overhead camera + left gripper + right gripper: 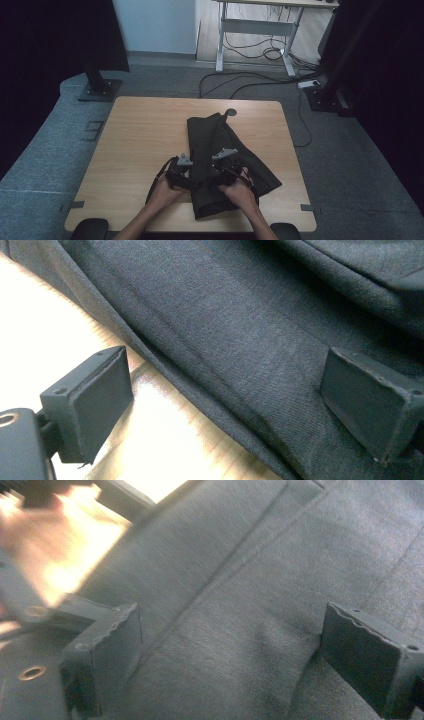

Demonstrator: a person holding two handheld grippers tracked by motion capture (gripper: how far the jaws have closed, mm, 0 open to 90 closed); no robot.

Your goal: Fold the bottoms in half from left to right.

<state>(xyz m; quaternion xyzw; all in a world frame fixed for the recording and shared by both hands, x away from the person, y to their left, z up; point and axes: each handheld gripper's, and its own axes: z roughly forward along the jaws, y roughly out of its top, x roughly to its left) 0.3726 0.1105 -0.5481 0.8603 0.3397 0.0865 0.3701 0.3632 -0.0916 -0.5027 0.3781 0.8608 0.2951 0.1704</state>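
A dark grey folded garment (220, 145) lies on the wooden table (140, 130), running from the middle towards the near edge. My left gripper (187, 177) is at the garment's left edge. In the left gripper view it (232, 395) is open, with one jaw over bare wood and the other over the cloth (240, 325), whose edge runs between them. My right gripper (220, 175) is over the garment's near part. In the right gripper view it (235, 650) stands open, both jaws low over the cloth (260, 580) with a seam running between them. A blurred hand (60, 545) shows at the upper left there.
A round cable hole (230, 112) sits at the table's far edge, just past the garment. Bare wood lies left of the garment. Beyond the table stand a desk frame (255, 30) with floor cables (260, 75) and two black stand bases (98, 90) (325, 97).
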